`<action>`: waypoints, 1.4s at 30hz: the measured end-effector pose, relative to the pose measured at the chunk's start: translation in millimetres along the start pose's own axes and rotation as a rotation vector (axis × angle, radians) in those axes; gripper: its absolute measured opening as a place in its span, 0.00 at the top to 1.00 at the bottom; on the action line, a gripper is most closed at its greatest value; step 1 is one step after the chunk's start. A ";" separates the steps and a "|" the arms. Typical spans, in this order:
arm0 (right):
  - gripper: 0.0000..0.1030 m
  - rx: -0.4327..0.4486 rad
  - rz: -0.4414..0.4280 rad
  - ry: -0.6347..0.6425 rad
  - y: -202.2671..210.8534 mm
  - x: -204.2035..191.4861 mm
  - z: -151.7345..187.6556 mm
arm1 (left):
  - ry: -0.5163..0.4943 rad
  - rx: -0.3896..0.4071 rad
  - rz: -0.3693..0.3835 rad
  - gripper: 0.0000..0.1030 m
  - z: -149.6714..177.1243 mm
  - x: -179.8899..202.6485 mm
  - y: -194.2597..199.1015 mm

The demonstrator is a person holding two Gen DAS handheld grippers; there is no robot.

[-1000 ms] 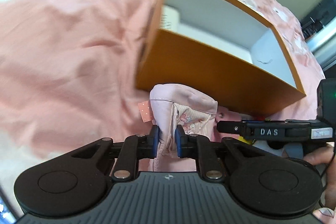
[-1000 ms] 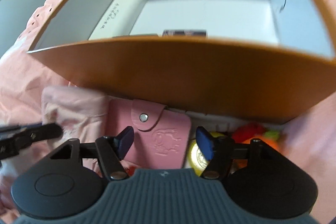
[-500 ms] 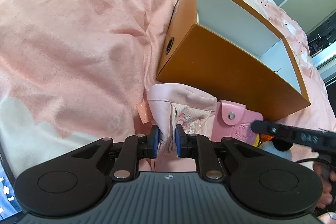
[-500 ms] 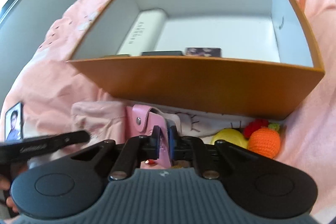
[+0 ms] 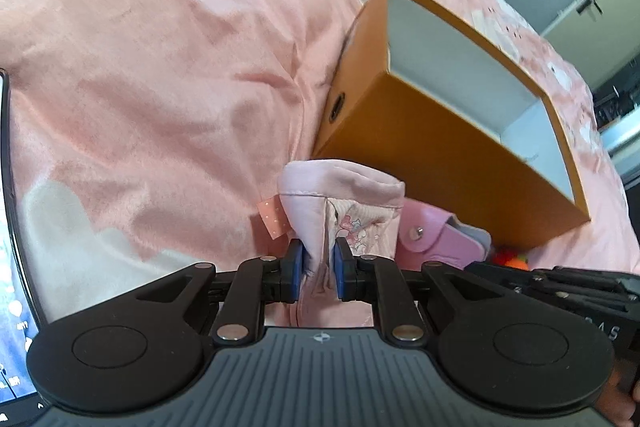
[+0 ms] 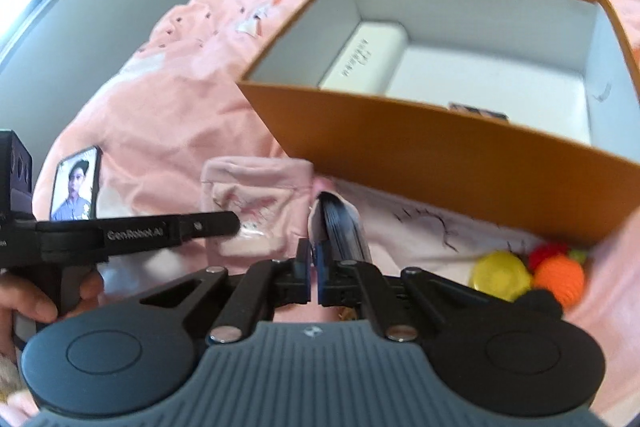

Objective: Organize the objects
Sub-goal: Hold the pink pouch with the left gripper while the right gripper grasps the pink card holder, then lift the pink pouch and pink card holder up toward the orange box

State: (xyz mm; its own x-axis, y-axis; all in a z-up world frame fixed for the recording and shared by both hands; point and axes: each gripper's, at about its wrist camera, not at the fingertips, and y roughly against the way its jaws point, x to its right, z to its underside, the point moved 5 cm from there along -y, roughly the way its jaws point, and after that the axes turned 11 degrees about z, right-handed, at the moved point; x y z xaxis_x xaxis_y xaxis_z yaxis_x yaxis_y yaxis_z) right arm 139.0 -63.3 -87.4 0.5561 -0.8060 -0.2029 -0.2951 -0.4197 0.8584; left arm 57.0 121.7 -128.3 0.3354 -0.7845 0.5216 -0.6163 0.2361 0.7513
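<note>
The left tool [image 5: 318, 269] pinches the pink pouch [image 5: 344, 203] upright on the bed [image 5: 160, 67]. The right tool [image 6: 314, 277] clamps the card wallet [image 6: 340, 223] just right of it. The orange box [image 6: 460, 155] stands close behind. Only the right view shows a white case [image 6: 364, 59] inside, a phone [image 6: 76, 183] and toy fruit [image 6: 558, 273].

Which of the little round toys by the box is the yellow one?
The yellow toy is the smooth, shiny one on the left, nearest the right gripper. The orange crocheted toy beside it looks knitted.
</note>
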 end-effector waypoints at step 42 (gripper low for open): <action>0.56 -0.129 0.024 -0.138 -26.3 81.6 -34.5 | -0.051 -0.054 -0.026 0.83 1.3 4.3 -17.2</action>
State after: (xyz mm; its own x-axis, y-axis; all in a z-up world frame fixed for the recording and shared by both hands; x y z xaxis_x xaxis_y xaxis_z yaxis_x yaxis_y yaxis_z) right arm 219.0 -103.7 -110.2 0.4356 -0.8684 -0.2371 -0.1998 -0.3501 0.9152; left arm 68.1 113.6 -139.5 0.3131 -0.8184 0.4818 -0.5684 0.2450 0.7854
